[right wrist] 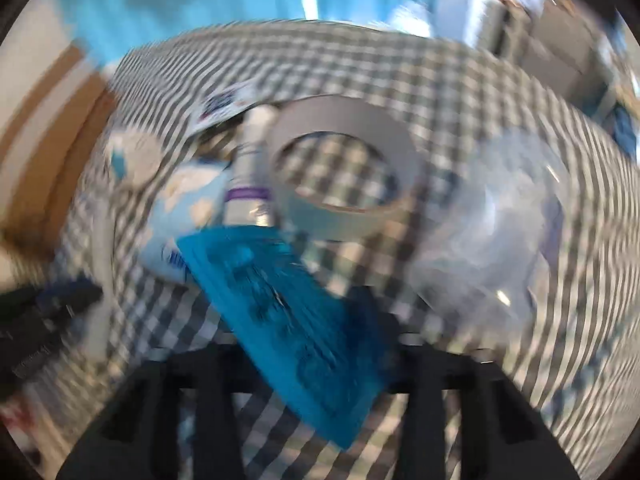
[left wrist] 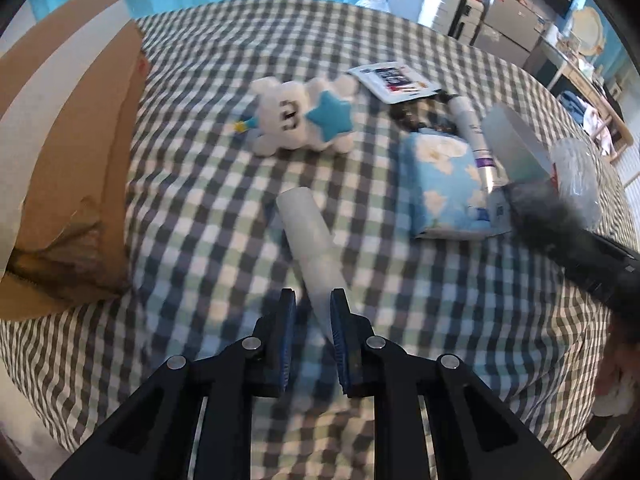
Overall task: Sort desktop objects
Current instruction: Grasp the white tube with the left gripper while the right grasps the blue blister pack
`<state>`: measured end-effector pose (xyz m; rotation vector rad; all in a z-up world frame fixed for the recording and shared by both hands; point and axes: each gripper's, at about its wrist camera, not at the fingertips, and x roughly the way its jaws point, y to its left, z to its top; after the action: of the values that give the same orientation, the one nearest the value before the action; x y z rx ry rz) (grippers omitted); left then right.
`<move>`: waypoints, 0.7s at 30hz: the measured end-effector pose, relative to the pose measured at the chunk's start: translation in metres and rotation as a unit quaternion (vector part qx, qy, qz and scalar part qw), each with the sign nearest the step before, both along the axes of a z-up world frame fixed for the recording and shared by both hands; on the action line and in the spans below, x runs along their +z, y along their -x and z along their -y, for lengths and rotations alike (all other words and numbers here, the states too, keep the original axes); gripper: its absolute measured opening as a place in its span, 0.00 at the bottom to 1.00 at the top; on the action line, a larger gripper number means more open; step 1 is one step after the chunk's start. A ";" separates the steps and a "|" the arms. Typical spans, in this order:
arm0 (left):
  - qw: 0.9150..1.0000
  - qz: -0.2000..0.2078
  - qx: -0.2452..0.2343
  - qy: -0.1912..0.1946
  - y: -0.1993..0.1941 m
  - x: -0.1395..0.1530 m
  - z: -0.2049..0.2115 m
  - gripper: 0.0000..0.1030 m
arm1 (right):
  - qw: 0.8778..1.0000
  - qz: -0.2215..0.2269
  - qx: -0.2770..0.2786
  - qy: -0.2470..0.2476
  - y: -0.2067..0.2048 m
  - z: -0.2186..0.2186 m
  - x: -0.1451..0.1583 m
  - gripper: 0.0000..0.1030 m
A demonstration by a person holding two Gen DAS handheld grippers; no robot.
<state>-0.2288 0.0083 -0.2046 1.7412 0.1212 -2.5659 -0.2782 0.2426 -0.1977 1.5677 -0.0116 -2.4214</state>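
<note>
The left gripper (left wrist: 313, 312) is clenched on the near tip of a white tube (left wrist: 310, 244); lifted, it could pivot and slip free. The right gripper (right wrist: 316, 344), blurred, seems clamped on a blue card (right wrist: 288, 312) that juts ahead of its fingers and might snag the tape roll (right wrist: 344, 168).

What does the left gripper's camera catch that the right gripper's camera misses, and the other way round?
Only the left view shows the white plush toy with its blue star and the left gripper closed on a frosted white tube. Only the right view shows a blue flat packet between the right gripper's fingers. Both show the checked cloth, the tape roll, the purple-banded tube and the cloud-print pack.
</note>
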 end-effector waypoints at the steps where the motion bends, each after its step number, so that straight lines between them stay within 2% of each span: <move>1: 1.000 0.000 0.001 -0.001 0.000 -0.001 0.003 0.18 | 0.999 0.008 -0.018 0.028 -0.002 -0.009 0.001 0.20; 3: 1.000 -0.007 0.001 0.001 -0.003 0.000 0.006 0.18 | 0.994 0.025 -0.049 0.089 -0.011 -0.028 -0.001 0.14; 4: 1.000 -0.013 -0.003 -0.001 -0.004 0.001 0.007 0.14 | 0.993 0.020 -0.058 0.097 -0.018 -0.033 -0.001 0.09; 6: 0.999 -0.031 -0.032 -0.007 -0.007 0.004 0.004 0.03 | 0.991 0.008 -0.077 0.105 -0.035 -0.042 -0.003 0.09; 8: 0.997 -0.049 -0.055 -0.014 -0.009 0.009 -0.002 0.03 | 0.988 0.005 -0.095 0.119 -0.050 -0.049 -0.005 0.08; 12: 0.994 -0.070 -0.068 -0.042 -0.014 0.020 -0.008 0.03 | 0.985 -0.004 -0.109 0.134 -0.072 -0.055 0.000 0.08; 16: 0.991 -0.090 -0.076 -0.058 -0.019 0.038 -0.007 0.03 | 0.985 -0.023 -0.102 0.134 -0.092 -0.049 0.022 0.08; 21: 0.987 -0.121 -0.083 -0.069 -0.026 0.079 -0.011 0.03 | 0.987 -0.051 -0.076 0.128 -0.107 -0.034 0.061 0.08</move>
<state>-0.2029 0.0195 -0.1255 1.5311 0.1735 -2.9499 -0.1712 0.2761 -0.1366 1.3735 -0.4218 -2.4919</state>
